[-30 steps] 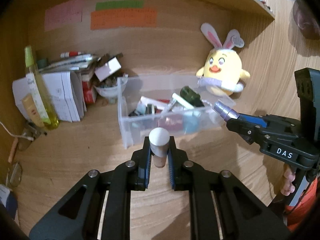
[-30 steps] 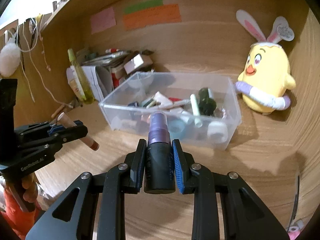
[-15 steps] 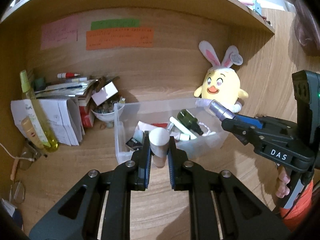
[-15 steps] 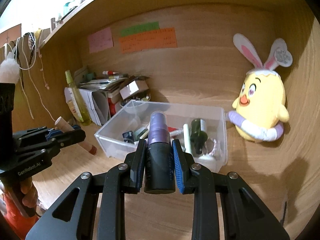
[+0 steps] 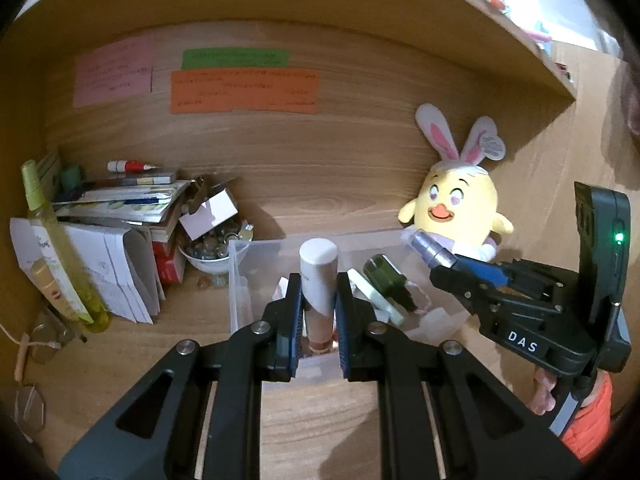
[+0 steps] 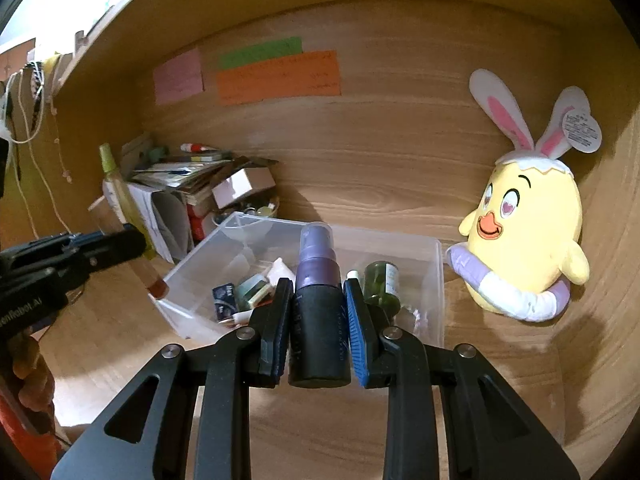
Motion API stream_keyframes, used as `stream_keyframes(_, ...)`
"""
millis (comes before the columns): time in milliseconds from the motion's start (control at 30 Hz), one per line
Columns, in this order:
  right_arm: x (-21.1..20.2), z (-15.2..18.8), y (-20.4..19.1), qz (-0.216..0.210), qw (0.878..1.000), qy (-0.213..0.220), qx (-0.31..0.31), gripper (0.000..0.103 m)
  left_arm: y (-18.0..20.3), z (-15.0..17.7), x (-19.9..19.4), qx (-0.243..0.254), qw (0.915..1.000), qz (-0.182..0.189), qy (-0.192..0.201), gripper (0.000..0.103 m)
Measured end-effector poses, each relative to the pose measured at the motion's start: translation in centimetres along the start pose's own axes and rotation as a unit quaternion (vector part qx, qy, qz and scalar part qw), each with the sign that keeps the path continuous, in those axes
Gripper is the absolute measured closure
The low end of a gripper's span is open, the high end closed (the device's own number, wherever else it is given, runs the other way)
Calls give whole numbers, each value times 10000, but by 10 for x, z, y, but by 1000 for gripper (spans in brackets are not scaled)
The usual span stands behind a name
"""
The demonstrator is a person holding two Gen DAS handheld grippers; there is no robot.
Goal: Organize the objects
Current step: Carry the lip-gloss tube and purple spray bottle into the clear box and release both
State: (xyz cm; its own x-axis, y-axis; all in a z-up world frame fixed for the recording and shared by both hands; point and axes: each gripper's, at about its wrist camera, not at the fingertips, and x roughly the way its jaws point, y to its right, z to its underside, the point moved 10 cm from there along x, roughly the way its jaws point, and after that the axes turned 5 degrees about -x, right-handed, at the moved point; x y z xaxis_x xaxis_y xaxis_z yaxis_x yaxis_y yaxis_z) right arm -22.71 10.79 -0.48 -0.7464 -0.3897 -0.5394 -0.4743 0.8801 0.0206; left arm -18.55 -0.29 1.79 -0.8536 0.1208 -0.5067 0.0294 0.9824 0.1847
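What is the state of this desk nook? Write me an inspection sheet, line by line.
Surface: wooden desk, bare at the front.
Job's things: clear bin holding small cosmetics; white-capped tube; purple spray bottle.
Clutter: paper stack, yellow-green bottle, small bowl, plush chick.
Grippers: left gripper shut on the tube; right gripper shut on the spray bottle.
Cables: cords hanging at left.
Surroundings: sticky notes on the back wall; shelf above.
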Motion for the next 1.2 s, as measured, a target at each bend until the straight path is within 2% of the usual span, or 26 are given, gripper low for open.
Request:
stream_keyframes(233,23,2,7,47,9998,-187,28,80,-9,-5,26,-43,9997,-229,-84,89)
stream_keyframes(467,49,16,6,26,9988,-489,26,80,-23,6,55,-69,9982,-487,-342,89)
stream_keyframes(633,62,22,7,63,9979,-652,10,80,-30,16,73,-173,9972,-451,-569,89)
stream_keyframes(900,77,33,8,64,9959,-905,59,80,-22,25,80,-76,9967,-359,-725,88)
stream_keyframes(933,78,35,7,57,9954,-954,55,79,-20,26,80,-69,9965,-312,-768,87)
stream_keyframes(1000,80,38,5,15,9948,-1021,12,79,-16,29,79,-68,9961,-215,-859,77)
stream_keyframes(1033,80,39,4,3,9946,-1042,-7,77,-14,29,79,-72,9961,-196,-852,69)
stream_keyframes(1067,79,39,4,13,9947,-1030,-20,72,-13,28,76,-63,9965,-193,-807,66)
stream_keyframes(1133,75,37,3,25,9953,-964,-54,67,-11,26,73,-19,9969,-201,-761,66)
stream_keyframes(1200,69,34,3,40,9959,-895,-83,67,-9,24,68,-19,9972,-182,-719,66)
